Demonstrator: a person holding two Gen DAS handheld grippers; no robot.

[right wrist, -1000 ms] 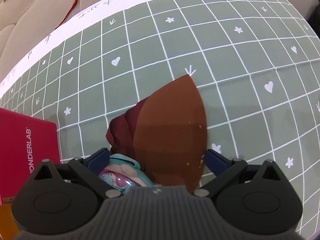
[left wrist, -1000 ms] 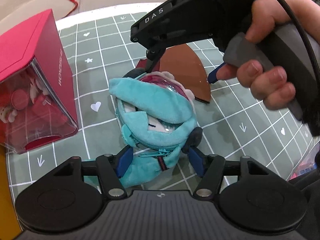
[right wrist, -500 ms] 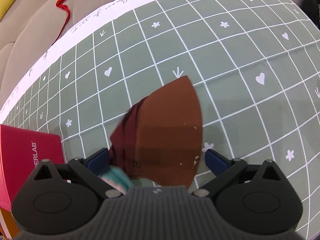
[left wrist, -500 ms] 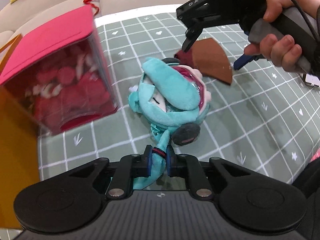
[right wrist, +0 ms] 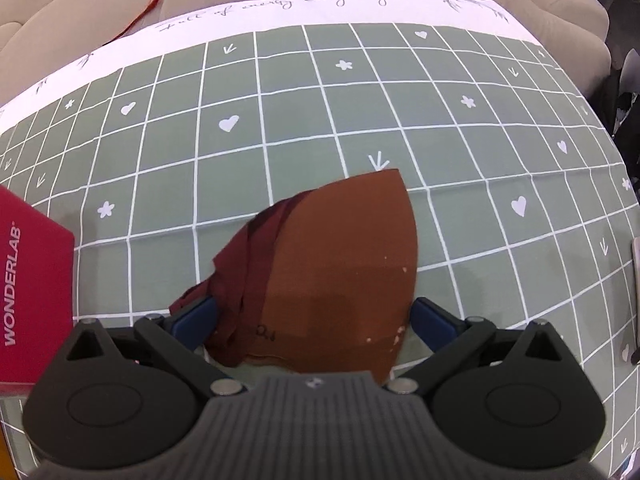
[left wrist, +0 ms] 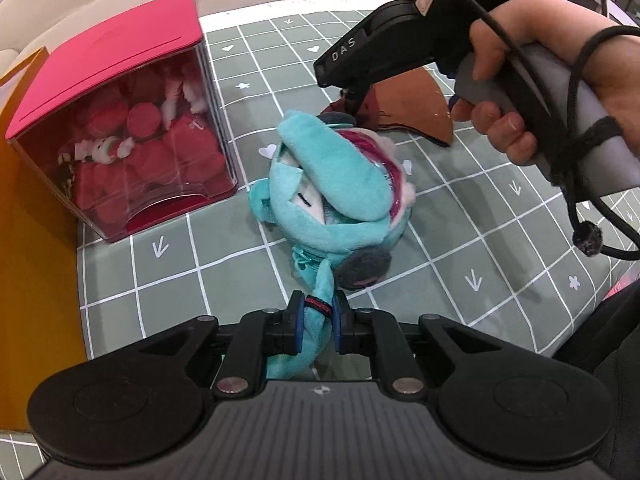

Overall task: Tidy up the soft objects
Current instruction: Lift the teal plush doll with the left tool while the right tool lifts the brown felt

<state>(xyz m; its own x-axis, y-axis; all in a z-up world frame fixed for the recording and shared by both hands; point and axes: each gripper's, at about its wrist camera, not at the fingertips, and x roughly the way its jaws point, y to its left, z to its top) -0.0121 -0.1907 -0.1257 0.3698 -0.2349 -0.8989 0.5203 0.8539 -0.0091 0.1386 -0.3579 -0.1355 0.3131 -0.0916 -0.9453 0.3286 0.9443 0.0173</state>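
My left gripper (left wrist: 316,320) pinches the teal plush doll (left wrist: 332,196) by its floppy pigtail; light, it'll dangle. Right gripper (right wrist: 312,316) gapes around the limp brown fabric piece (right wrist: 336,264).

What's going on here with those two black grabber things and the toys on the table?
A person is tidying soft things with a hand-held gripper in each hand. The left gripper is shut on a limb of the teal plush doll, which lies on the green checked mat beside a red-lidded clear box of red items. The right gripper, jaws wide open, straddles a brown leaf-shaped piece with dark red cloth beside it, not gripping it yet.
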